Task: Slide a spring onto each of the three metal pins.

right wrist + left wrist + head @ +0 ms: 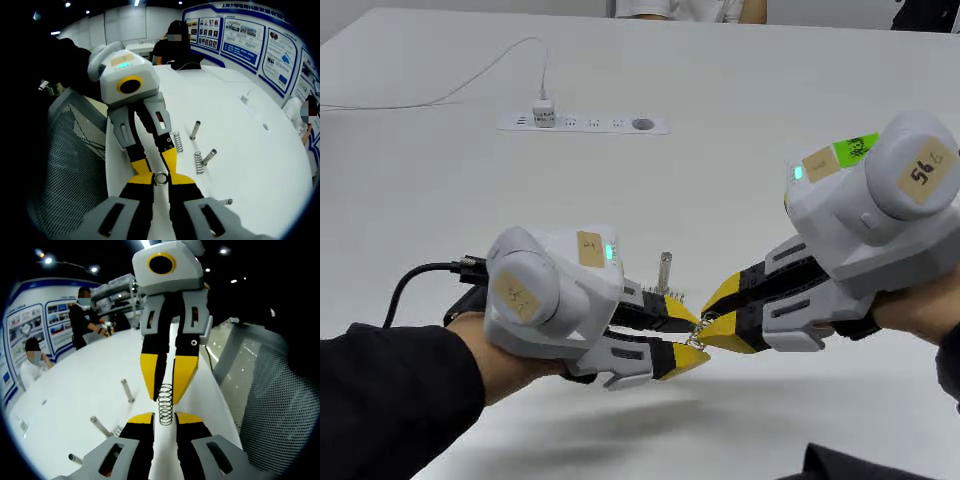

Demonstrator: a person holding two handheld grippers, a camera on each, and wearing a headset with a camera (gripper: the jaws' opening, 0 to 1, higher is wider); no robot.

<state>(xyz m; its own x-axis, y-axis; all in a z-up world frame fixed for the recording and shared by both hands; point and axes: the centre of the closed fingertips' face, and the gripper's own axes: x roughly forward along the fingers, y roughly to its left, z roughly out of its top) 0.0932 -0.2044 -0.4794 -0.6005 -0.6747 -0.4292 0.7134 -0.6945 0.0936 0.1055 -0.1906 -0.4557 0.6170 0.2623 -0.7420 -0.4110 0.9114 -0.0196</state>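
Light: bright, even; ceiling spots (pixel 47 260) overhead.
Shadows: soft, diffuse on worktop (pixel 740 200).
Distortion: strong fisheye bending at gripper-view edges.
Focus: far background perhaps slightly soft.

1. Both grippers we hold have pale grey shells, black jaws and yellow tips: left gripper (pixel 693 338), right gripper (pixel 704 321).
2. Spring (pixel 165 407) between them: bare silver coil.
3. Pin (pixel 665 272) just behind the spring: dull silver.
4. Table (pixel 740 200) under the spring: plain white.
5. Power strip (pixel 585 123) far behind the spring: white, as are its plug (pixel 543 110) and cable (pixel 470 75).
6. Right gripper: green label (pixel 857 147), tan stickers (pixel 924 172). Our sleeve (pixel 390 400): black.
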